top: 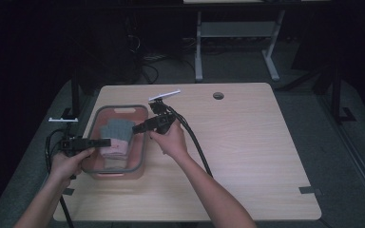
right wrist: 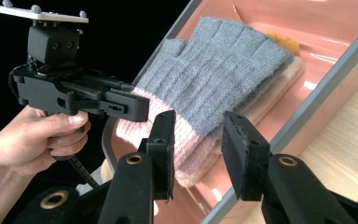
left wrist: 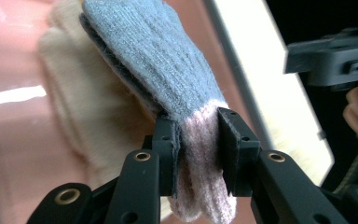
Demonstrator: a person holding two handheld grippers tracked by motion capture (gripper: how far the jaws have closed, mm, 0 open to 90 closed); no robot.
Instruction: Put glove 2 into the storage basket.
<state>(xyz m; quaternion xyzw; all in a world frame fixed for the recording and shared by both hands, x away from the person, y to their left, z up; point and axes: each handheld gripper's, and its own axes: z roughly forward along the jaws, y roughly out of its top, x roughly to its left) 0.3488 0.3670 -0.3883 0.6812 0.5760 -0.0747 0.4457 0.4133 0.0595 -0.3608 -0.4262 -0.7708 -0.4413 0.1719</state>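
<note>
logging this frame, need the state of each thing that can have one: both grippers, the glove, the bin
left gripper: shut on the pink cuff of the grey glove
right gripper: open, jaws apart in front of the cuff, not touching it
grey glove: lying flat on a cream glove, cuff pinched
pink bin: upright on the wooden table, no lid, gloves inside

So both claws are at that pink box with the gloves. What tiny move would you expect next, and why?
Probably a gentle lift by the left gripper: its jaws are clamped on the pink cuff of the grey glove, which lies on a cream one in the pink bin. The right gripper hovers open near that cuff, holding nothing, so it likely waits or takes the cuff once raised.
</note>
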